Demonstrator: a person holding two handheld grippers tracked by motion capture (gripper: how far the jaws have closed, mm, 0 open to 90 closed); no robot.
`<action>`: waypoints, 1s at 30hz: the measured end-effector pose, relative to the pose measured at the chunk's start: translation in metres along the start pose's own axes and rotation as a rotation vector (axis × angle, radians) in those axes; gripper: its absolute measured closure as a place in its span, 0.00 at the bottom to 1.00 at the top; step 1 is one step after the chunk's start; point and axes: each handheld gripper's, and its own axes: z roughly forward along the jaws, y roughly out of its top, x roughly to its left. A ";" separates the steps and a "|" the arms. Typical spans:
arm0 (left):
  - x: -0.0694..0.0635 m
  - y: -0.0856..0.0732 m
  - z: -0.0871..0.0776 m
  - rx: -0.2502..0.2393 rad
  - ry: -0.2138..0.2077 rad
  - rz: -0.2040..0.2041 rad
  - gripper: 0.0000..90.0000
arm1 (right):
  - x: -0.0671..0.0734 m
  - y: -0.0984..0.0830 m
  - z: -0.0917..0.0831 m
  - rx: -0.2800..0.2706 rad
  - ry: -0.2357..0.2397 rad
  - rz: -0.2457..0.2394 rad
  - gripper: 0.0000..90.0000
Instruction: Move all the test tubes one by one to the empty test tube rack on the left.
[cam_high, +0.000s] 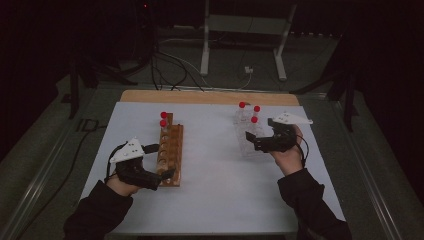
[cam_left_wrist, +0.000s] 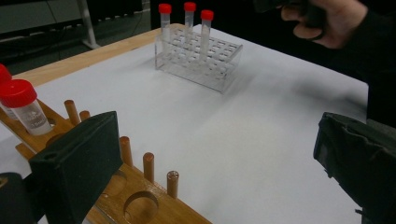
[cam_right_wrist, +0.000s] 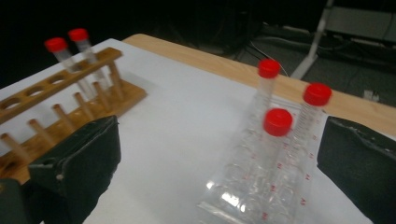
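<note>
Wood first: the slotted wooden rack (cam_high: 170, 148) is my landmark, a long brown block with round holes and a row of thin dowel pegs along one side. Two clear tubes with red caps (cam_high: 163, 119) stand upright in its far end. My left gripper (cam_high: 165, 161) sits at the rack's near end, its black padded jaws spread wide, one beside the pegs and nothing between them. To the right of the rack, across bare white tabletop (cam_high: 210, 200), stands a clear plastic rack (cam_high: 248, 136), a glossy box with a grid of wells, and three more red-capped tubes (cam_high: 254, 120) are upright in its far part. My right gripper (cam_high: 251, 138) hangs at that clear rack, jaws apart, the tubes between them but ungripped.
</note>
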 end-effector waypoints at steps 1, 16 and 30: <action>0.000 0.000 0.000 0.000 -0.003 0.002 0.02 | -0.003 -0.001 0.003 0.007 -0.012 0.001 0.00; 0.000 0.000 0.000 0.003 -0.011 -0.001 0.02 | -0.025 -0.026 0.035 0.092 -0.123 0.047 0.28; 0.001 0.000 0.001 0.013 -0.010 0.001 0.02 | -0.033 -0.028 0.058 0.138 -0.127 0.008 0.65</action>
